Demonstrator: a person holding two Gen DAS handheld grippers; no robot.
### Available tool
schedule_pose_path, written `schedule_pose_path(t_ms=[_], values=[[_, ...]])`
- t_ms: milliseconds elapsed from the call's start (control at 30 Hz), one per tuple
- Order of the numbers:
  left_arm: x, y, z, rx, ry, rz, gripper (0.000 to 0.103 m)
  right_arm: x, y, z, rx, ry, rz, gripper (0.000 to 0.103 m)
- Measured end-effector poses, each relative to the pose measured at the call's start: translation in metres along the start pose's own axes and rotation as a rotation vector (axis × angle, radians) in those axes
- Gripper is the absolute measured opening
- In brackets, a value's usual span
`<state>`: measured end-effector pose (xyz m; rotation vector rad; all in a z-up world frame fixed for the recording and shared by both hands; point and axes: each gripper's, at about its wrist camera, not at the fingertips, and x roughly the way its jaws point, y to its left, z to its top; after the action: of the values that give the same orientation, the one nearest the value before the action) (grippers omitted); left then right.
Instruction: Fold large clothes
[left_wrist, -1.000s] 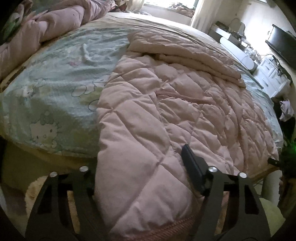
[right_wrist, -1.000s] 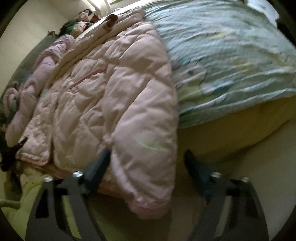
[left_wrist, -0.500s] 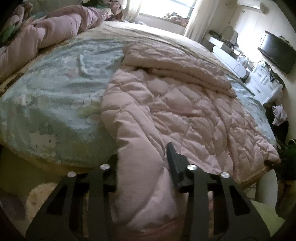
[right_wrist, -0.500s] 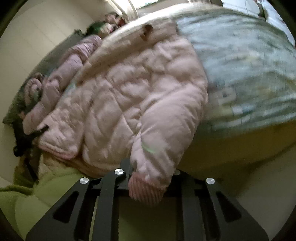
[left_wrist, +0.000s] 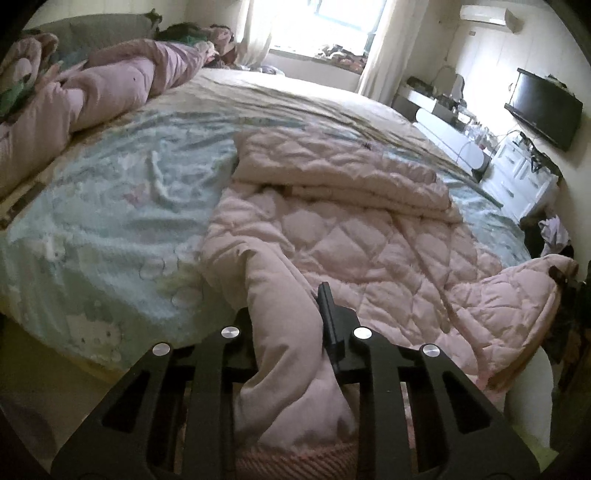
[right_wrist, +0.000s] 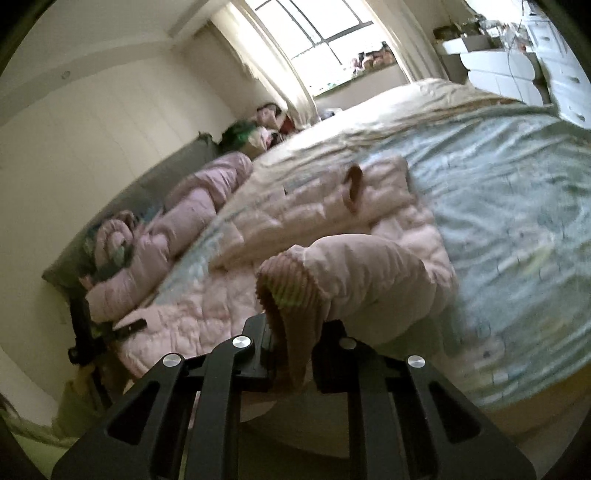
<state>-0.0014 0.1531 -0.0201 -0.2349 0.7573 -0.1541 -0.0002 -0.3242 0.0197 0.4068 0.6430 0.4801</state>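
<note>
Left tongs clenching on jacket sleeve; right tongs gripping ribbed cuff; pink quilted jacket lying ahead of tongs on bed.

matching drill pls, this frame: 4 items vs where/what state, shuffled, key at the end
1 left gripper
2 right gripper
3 TV
4 bed sheet

A pale blue cartoon print, under the jacket
B on the wall
C shut on the jacket's ribbed cuff
D shut on a quilted sleeve

Pairs: 1-D, 2-C, 3-B, 4-A
</note>
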Motion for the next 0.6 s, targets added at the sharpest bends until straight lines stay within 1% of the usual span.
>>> schedule_pose_path(t_ms=[233, 367, 600], values=[[-0.002, -0.001, 0.017, -0.007, -0.029, -0.002, 0.016, 0.007, 0.0, 0.025, 0.0, -0.038, 0.007, 0.013], [-0.001, -0.003, 0.025, -0.005, -0.039, -0.001, 0.016, 0.008, 0.0, 0.031, 0.009, -0.051, 0.003, 0.013], [-0.002, -0.007, 0.037, 0.0, -0.059, -0.008, 0.016, 0.006, -0.004, 0.034, 0.03, -0.072, -0.008, 0.013]])
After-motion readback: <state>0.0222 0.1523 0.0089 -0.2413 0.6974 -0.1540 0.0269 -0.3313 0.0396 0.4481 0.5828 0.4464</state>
